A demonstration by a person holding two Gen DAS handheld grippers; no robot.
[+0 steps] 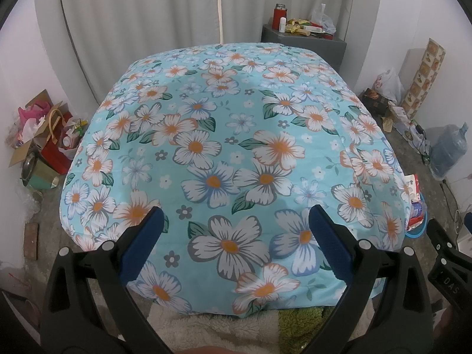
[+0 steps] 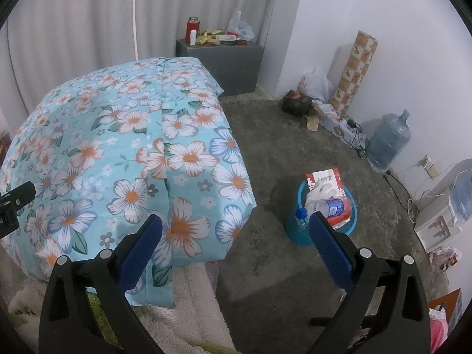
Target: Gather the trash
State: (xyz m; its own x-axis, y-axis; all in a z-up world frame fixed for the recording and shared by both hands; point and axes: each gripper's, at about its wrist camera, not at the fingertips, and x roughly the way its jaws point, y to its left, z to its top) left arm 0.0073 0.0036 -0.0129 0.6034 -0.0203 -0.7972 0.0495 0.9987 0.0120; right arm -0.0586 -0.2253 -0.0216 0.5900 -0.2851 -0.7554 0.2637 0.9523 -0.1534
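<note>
Round blue plastic trash basin [image 2: 298,233]: full, on floor beside floral-quilted bed [image 2: 124,153]. Left gripper [image 1: 234,227], right gripper [image 2: 236,230]: spread, empty. Step: seeking trash; next, approach litter.

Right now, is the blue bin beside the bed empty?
No, the blue bin on the floor holds a plastic bottle, a red and white package and other trash.

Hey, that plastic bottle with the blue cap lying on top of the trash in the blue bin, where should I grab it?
Grip the plastic bottle across its labelled middle, coming from above with the right gripper. It lies roughly on its side atop the blue bin, so its top side looks exposed.
</note>
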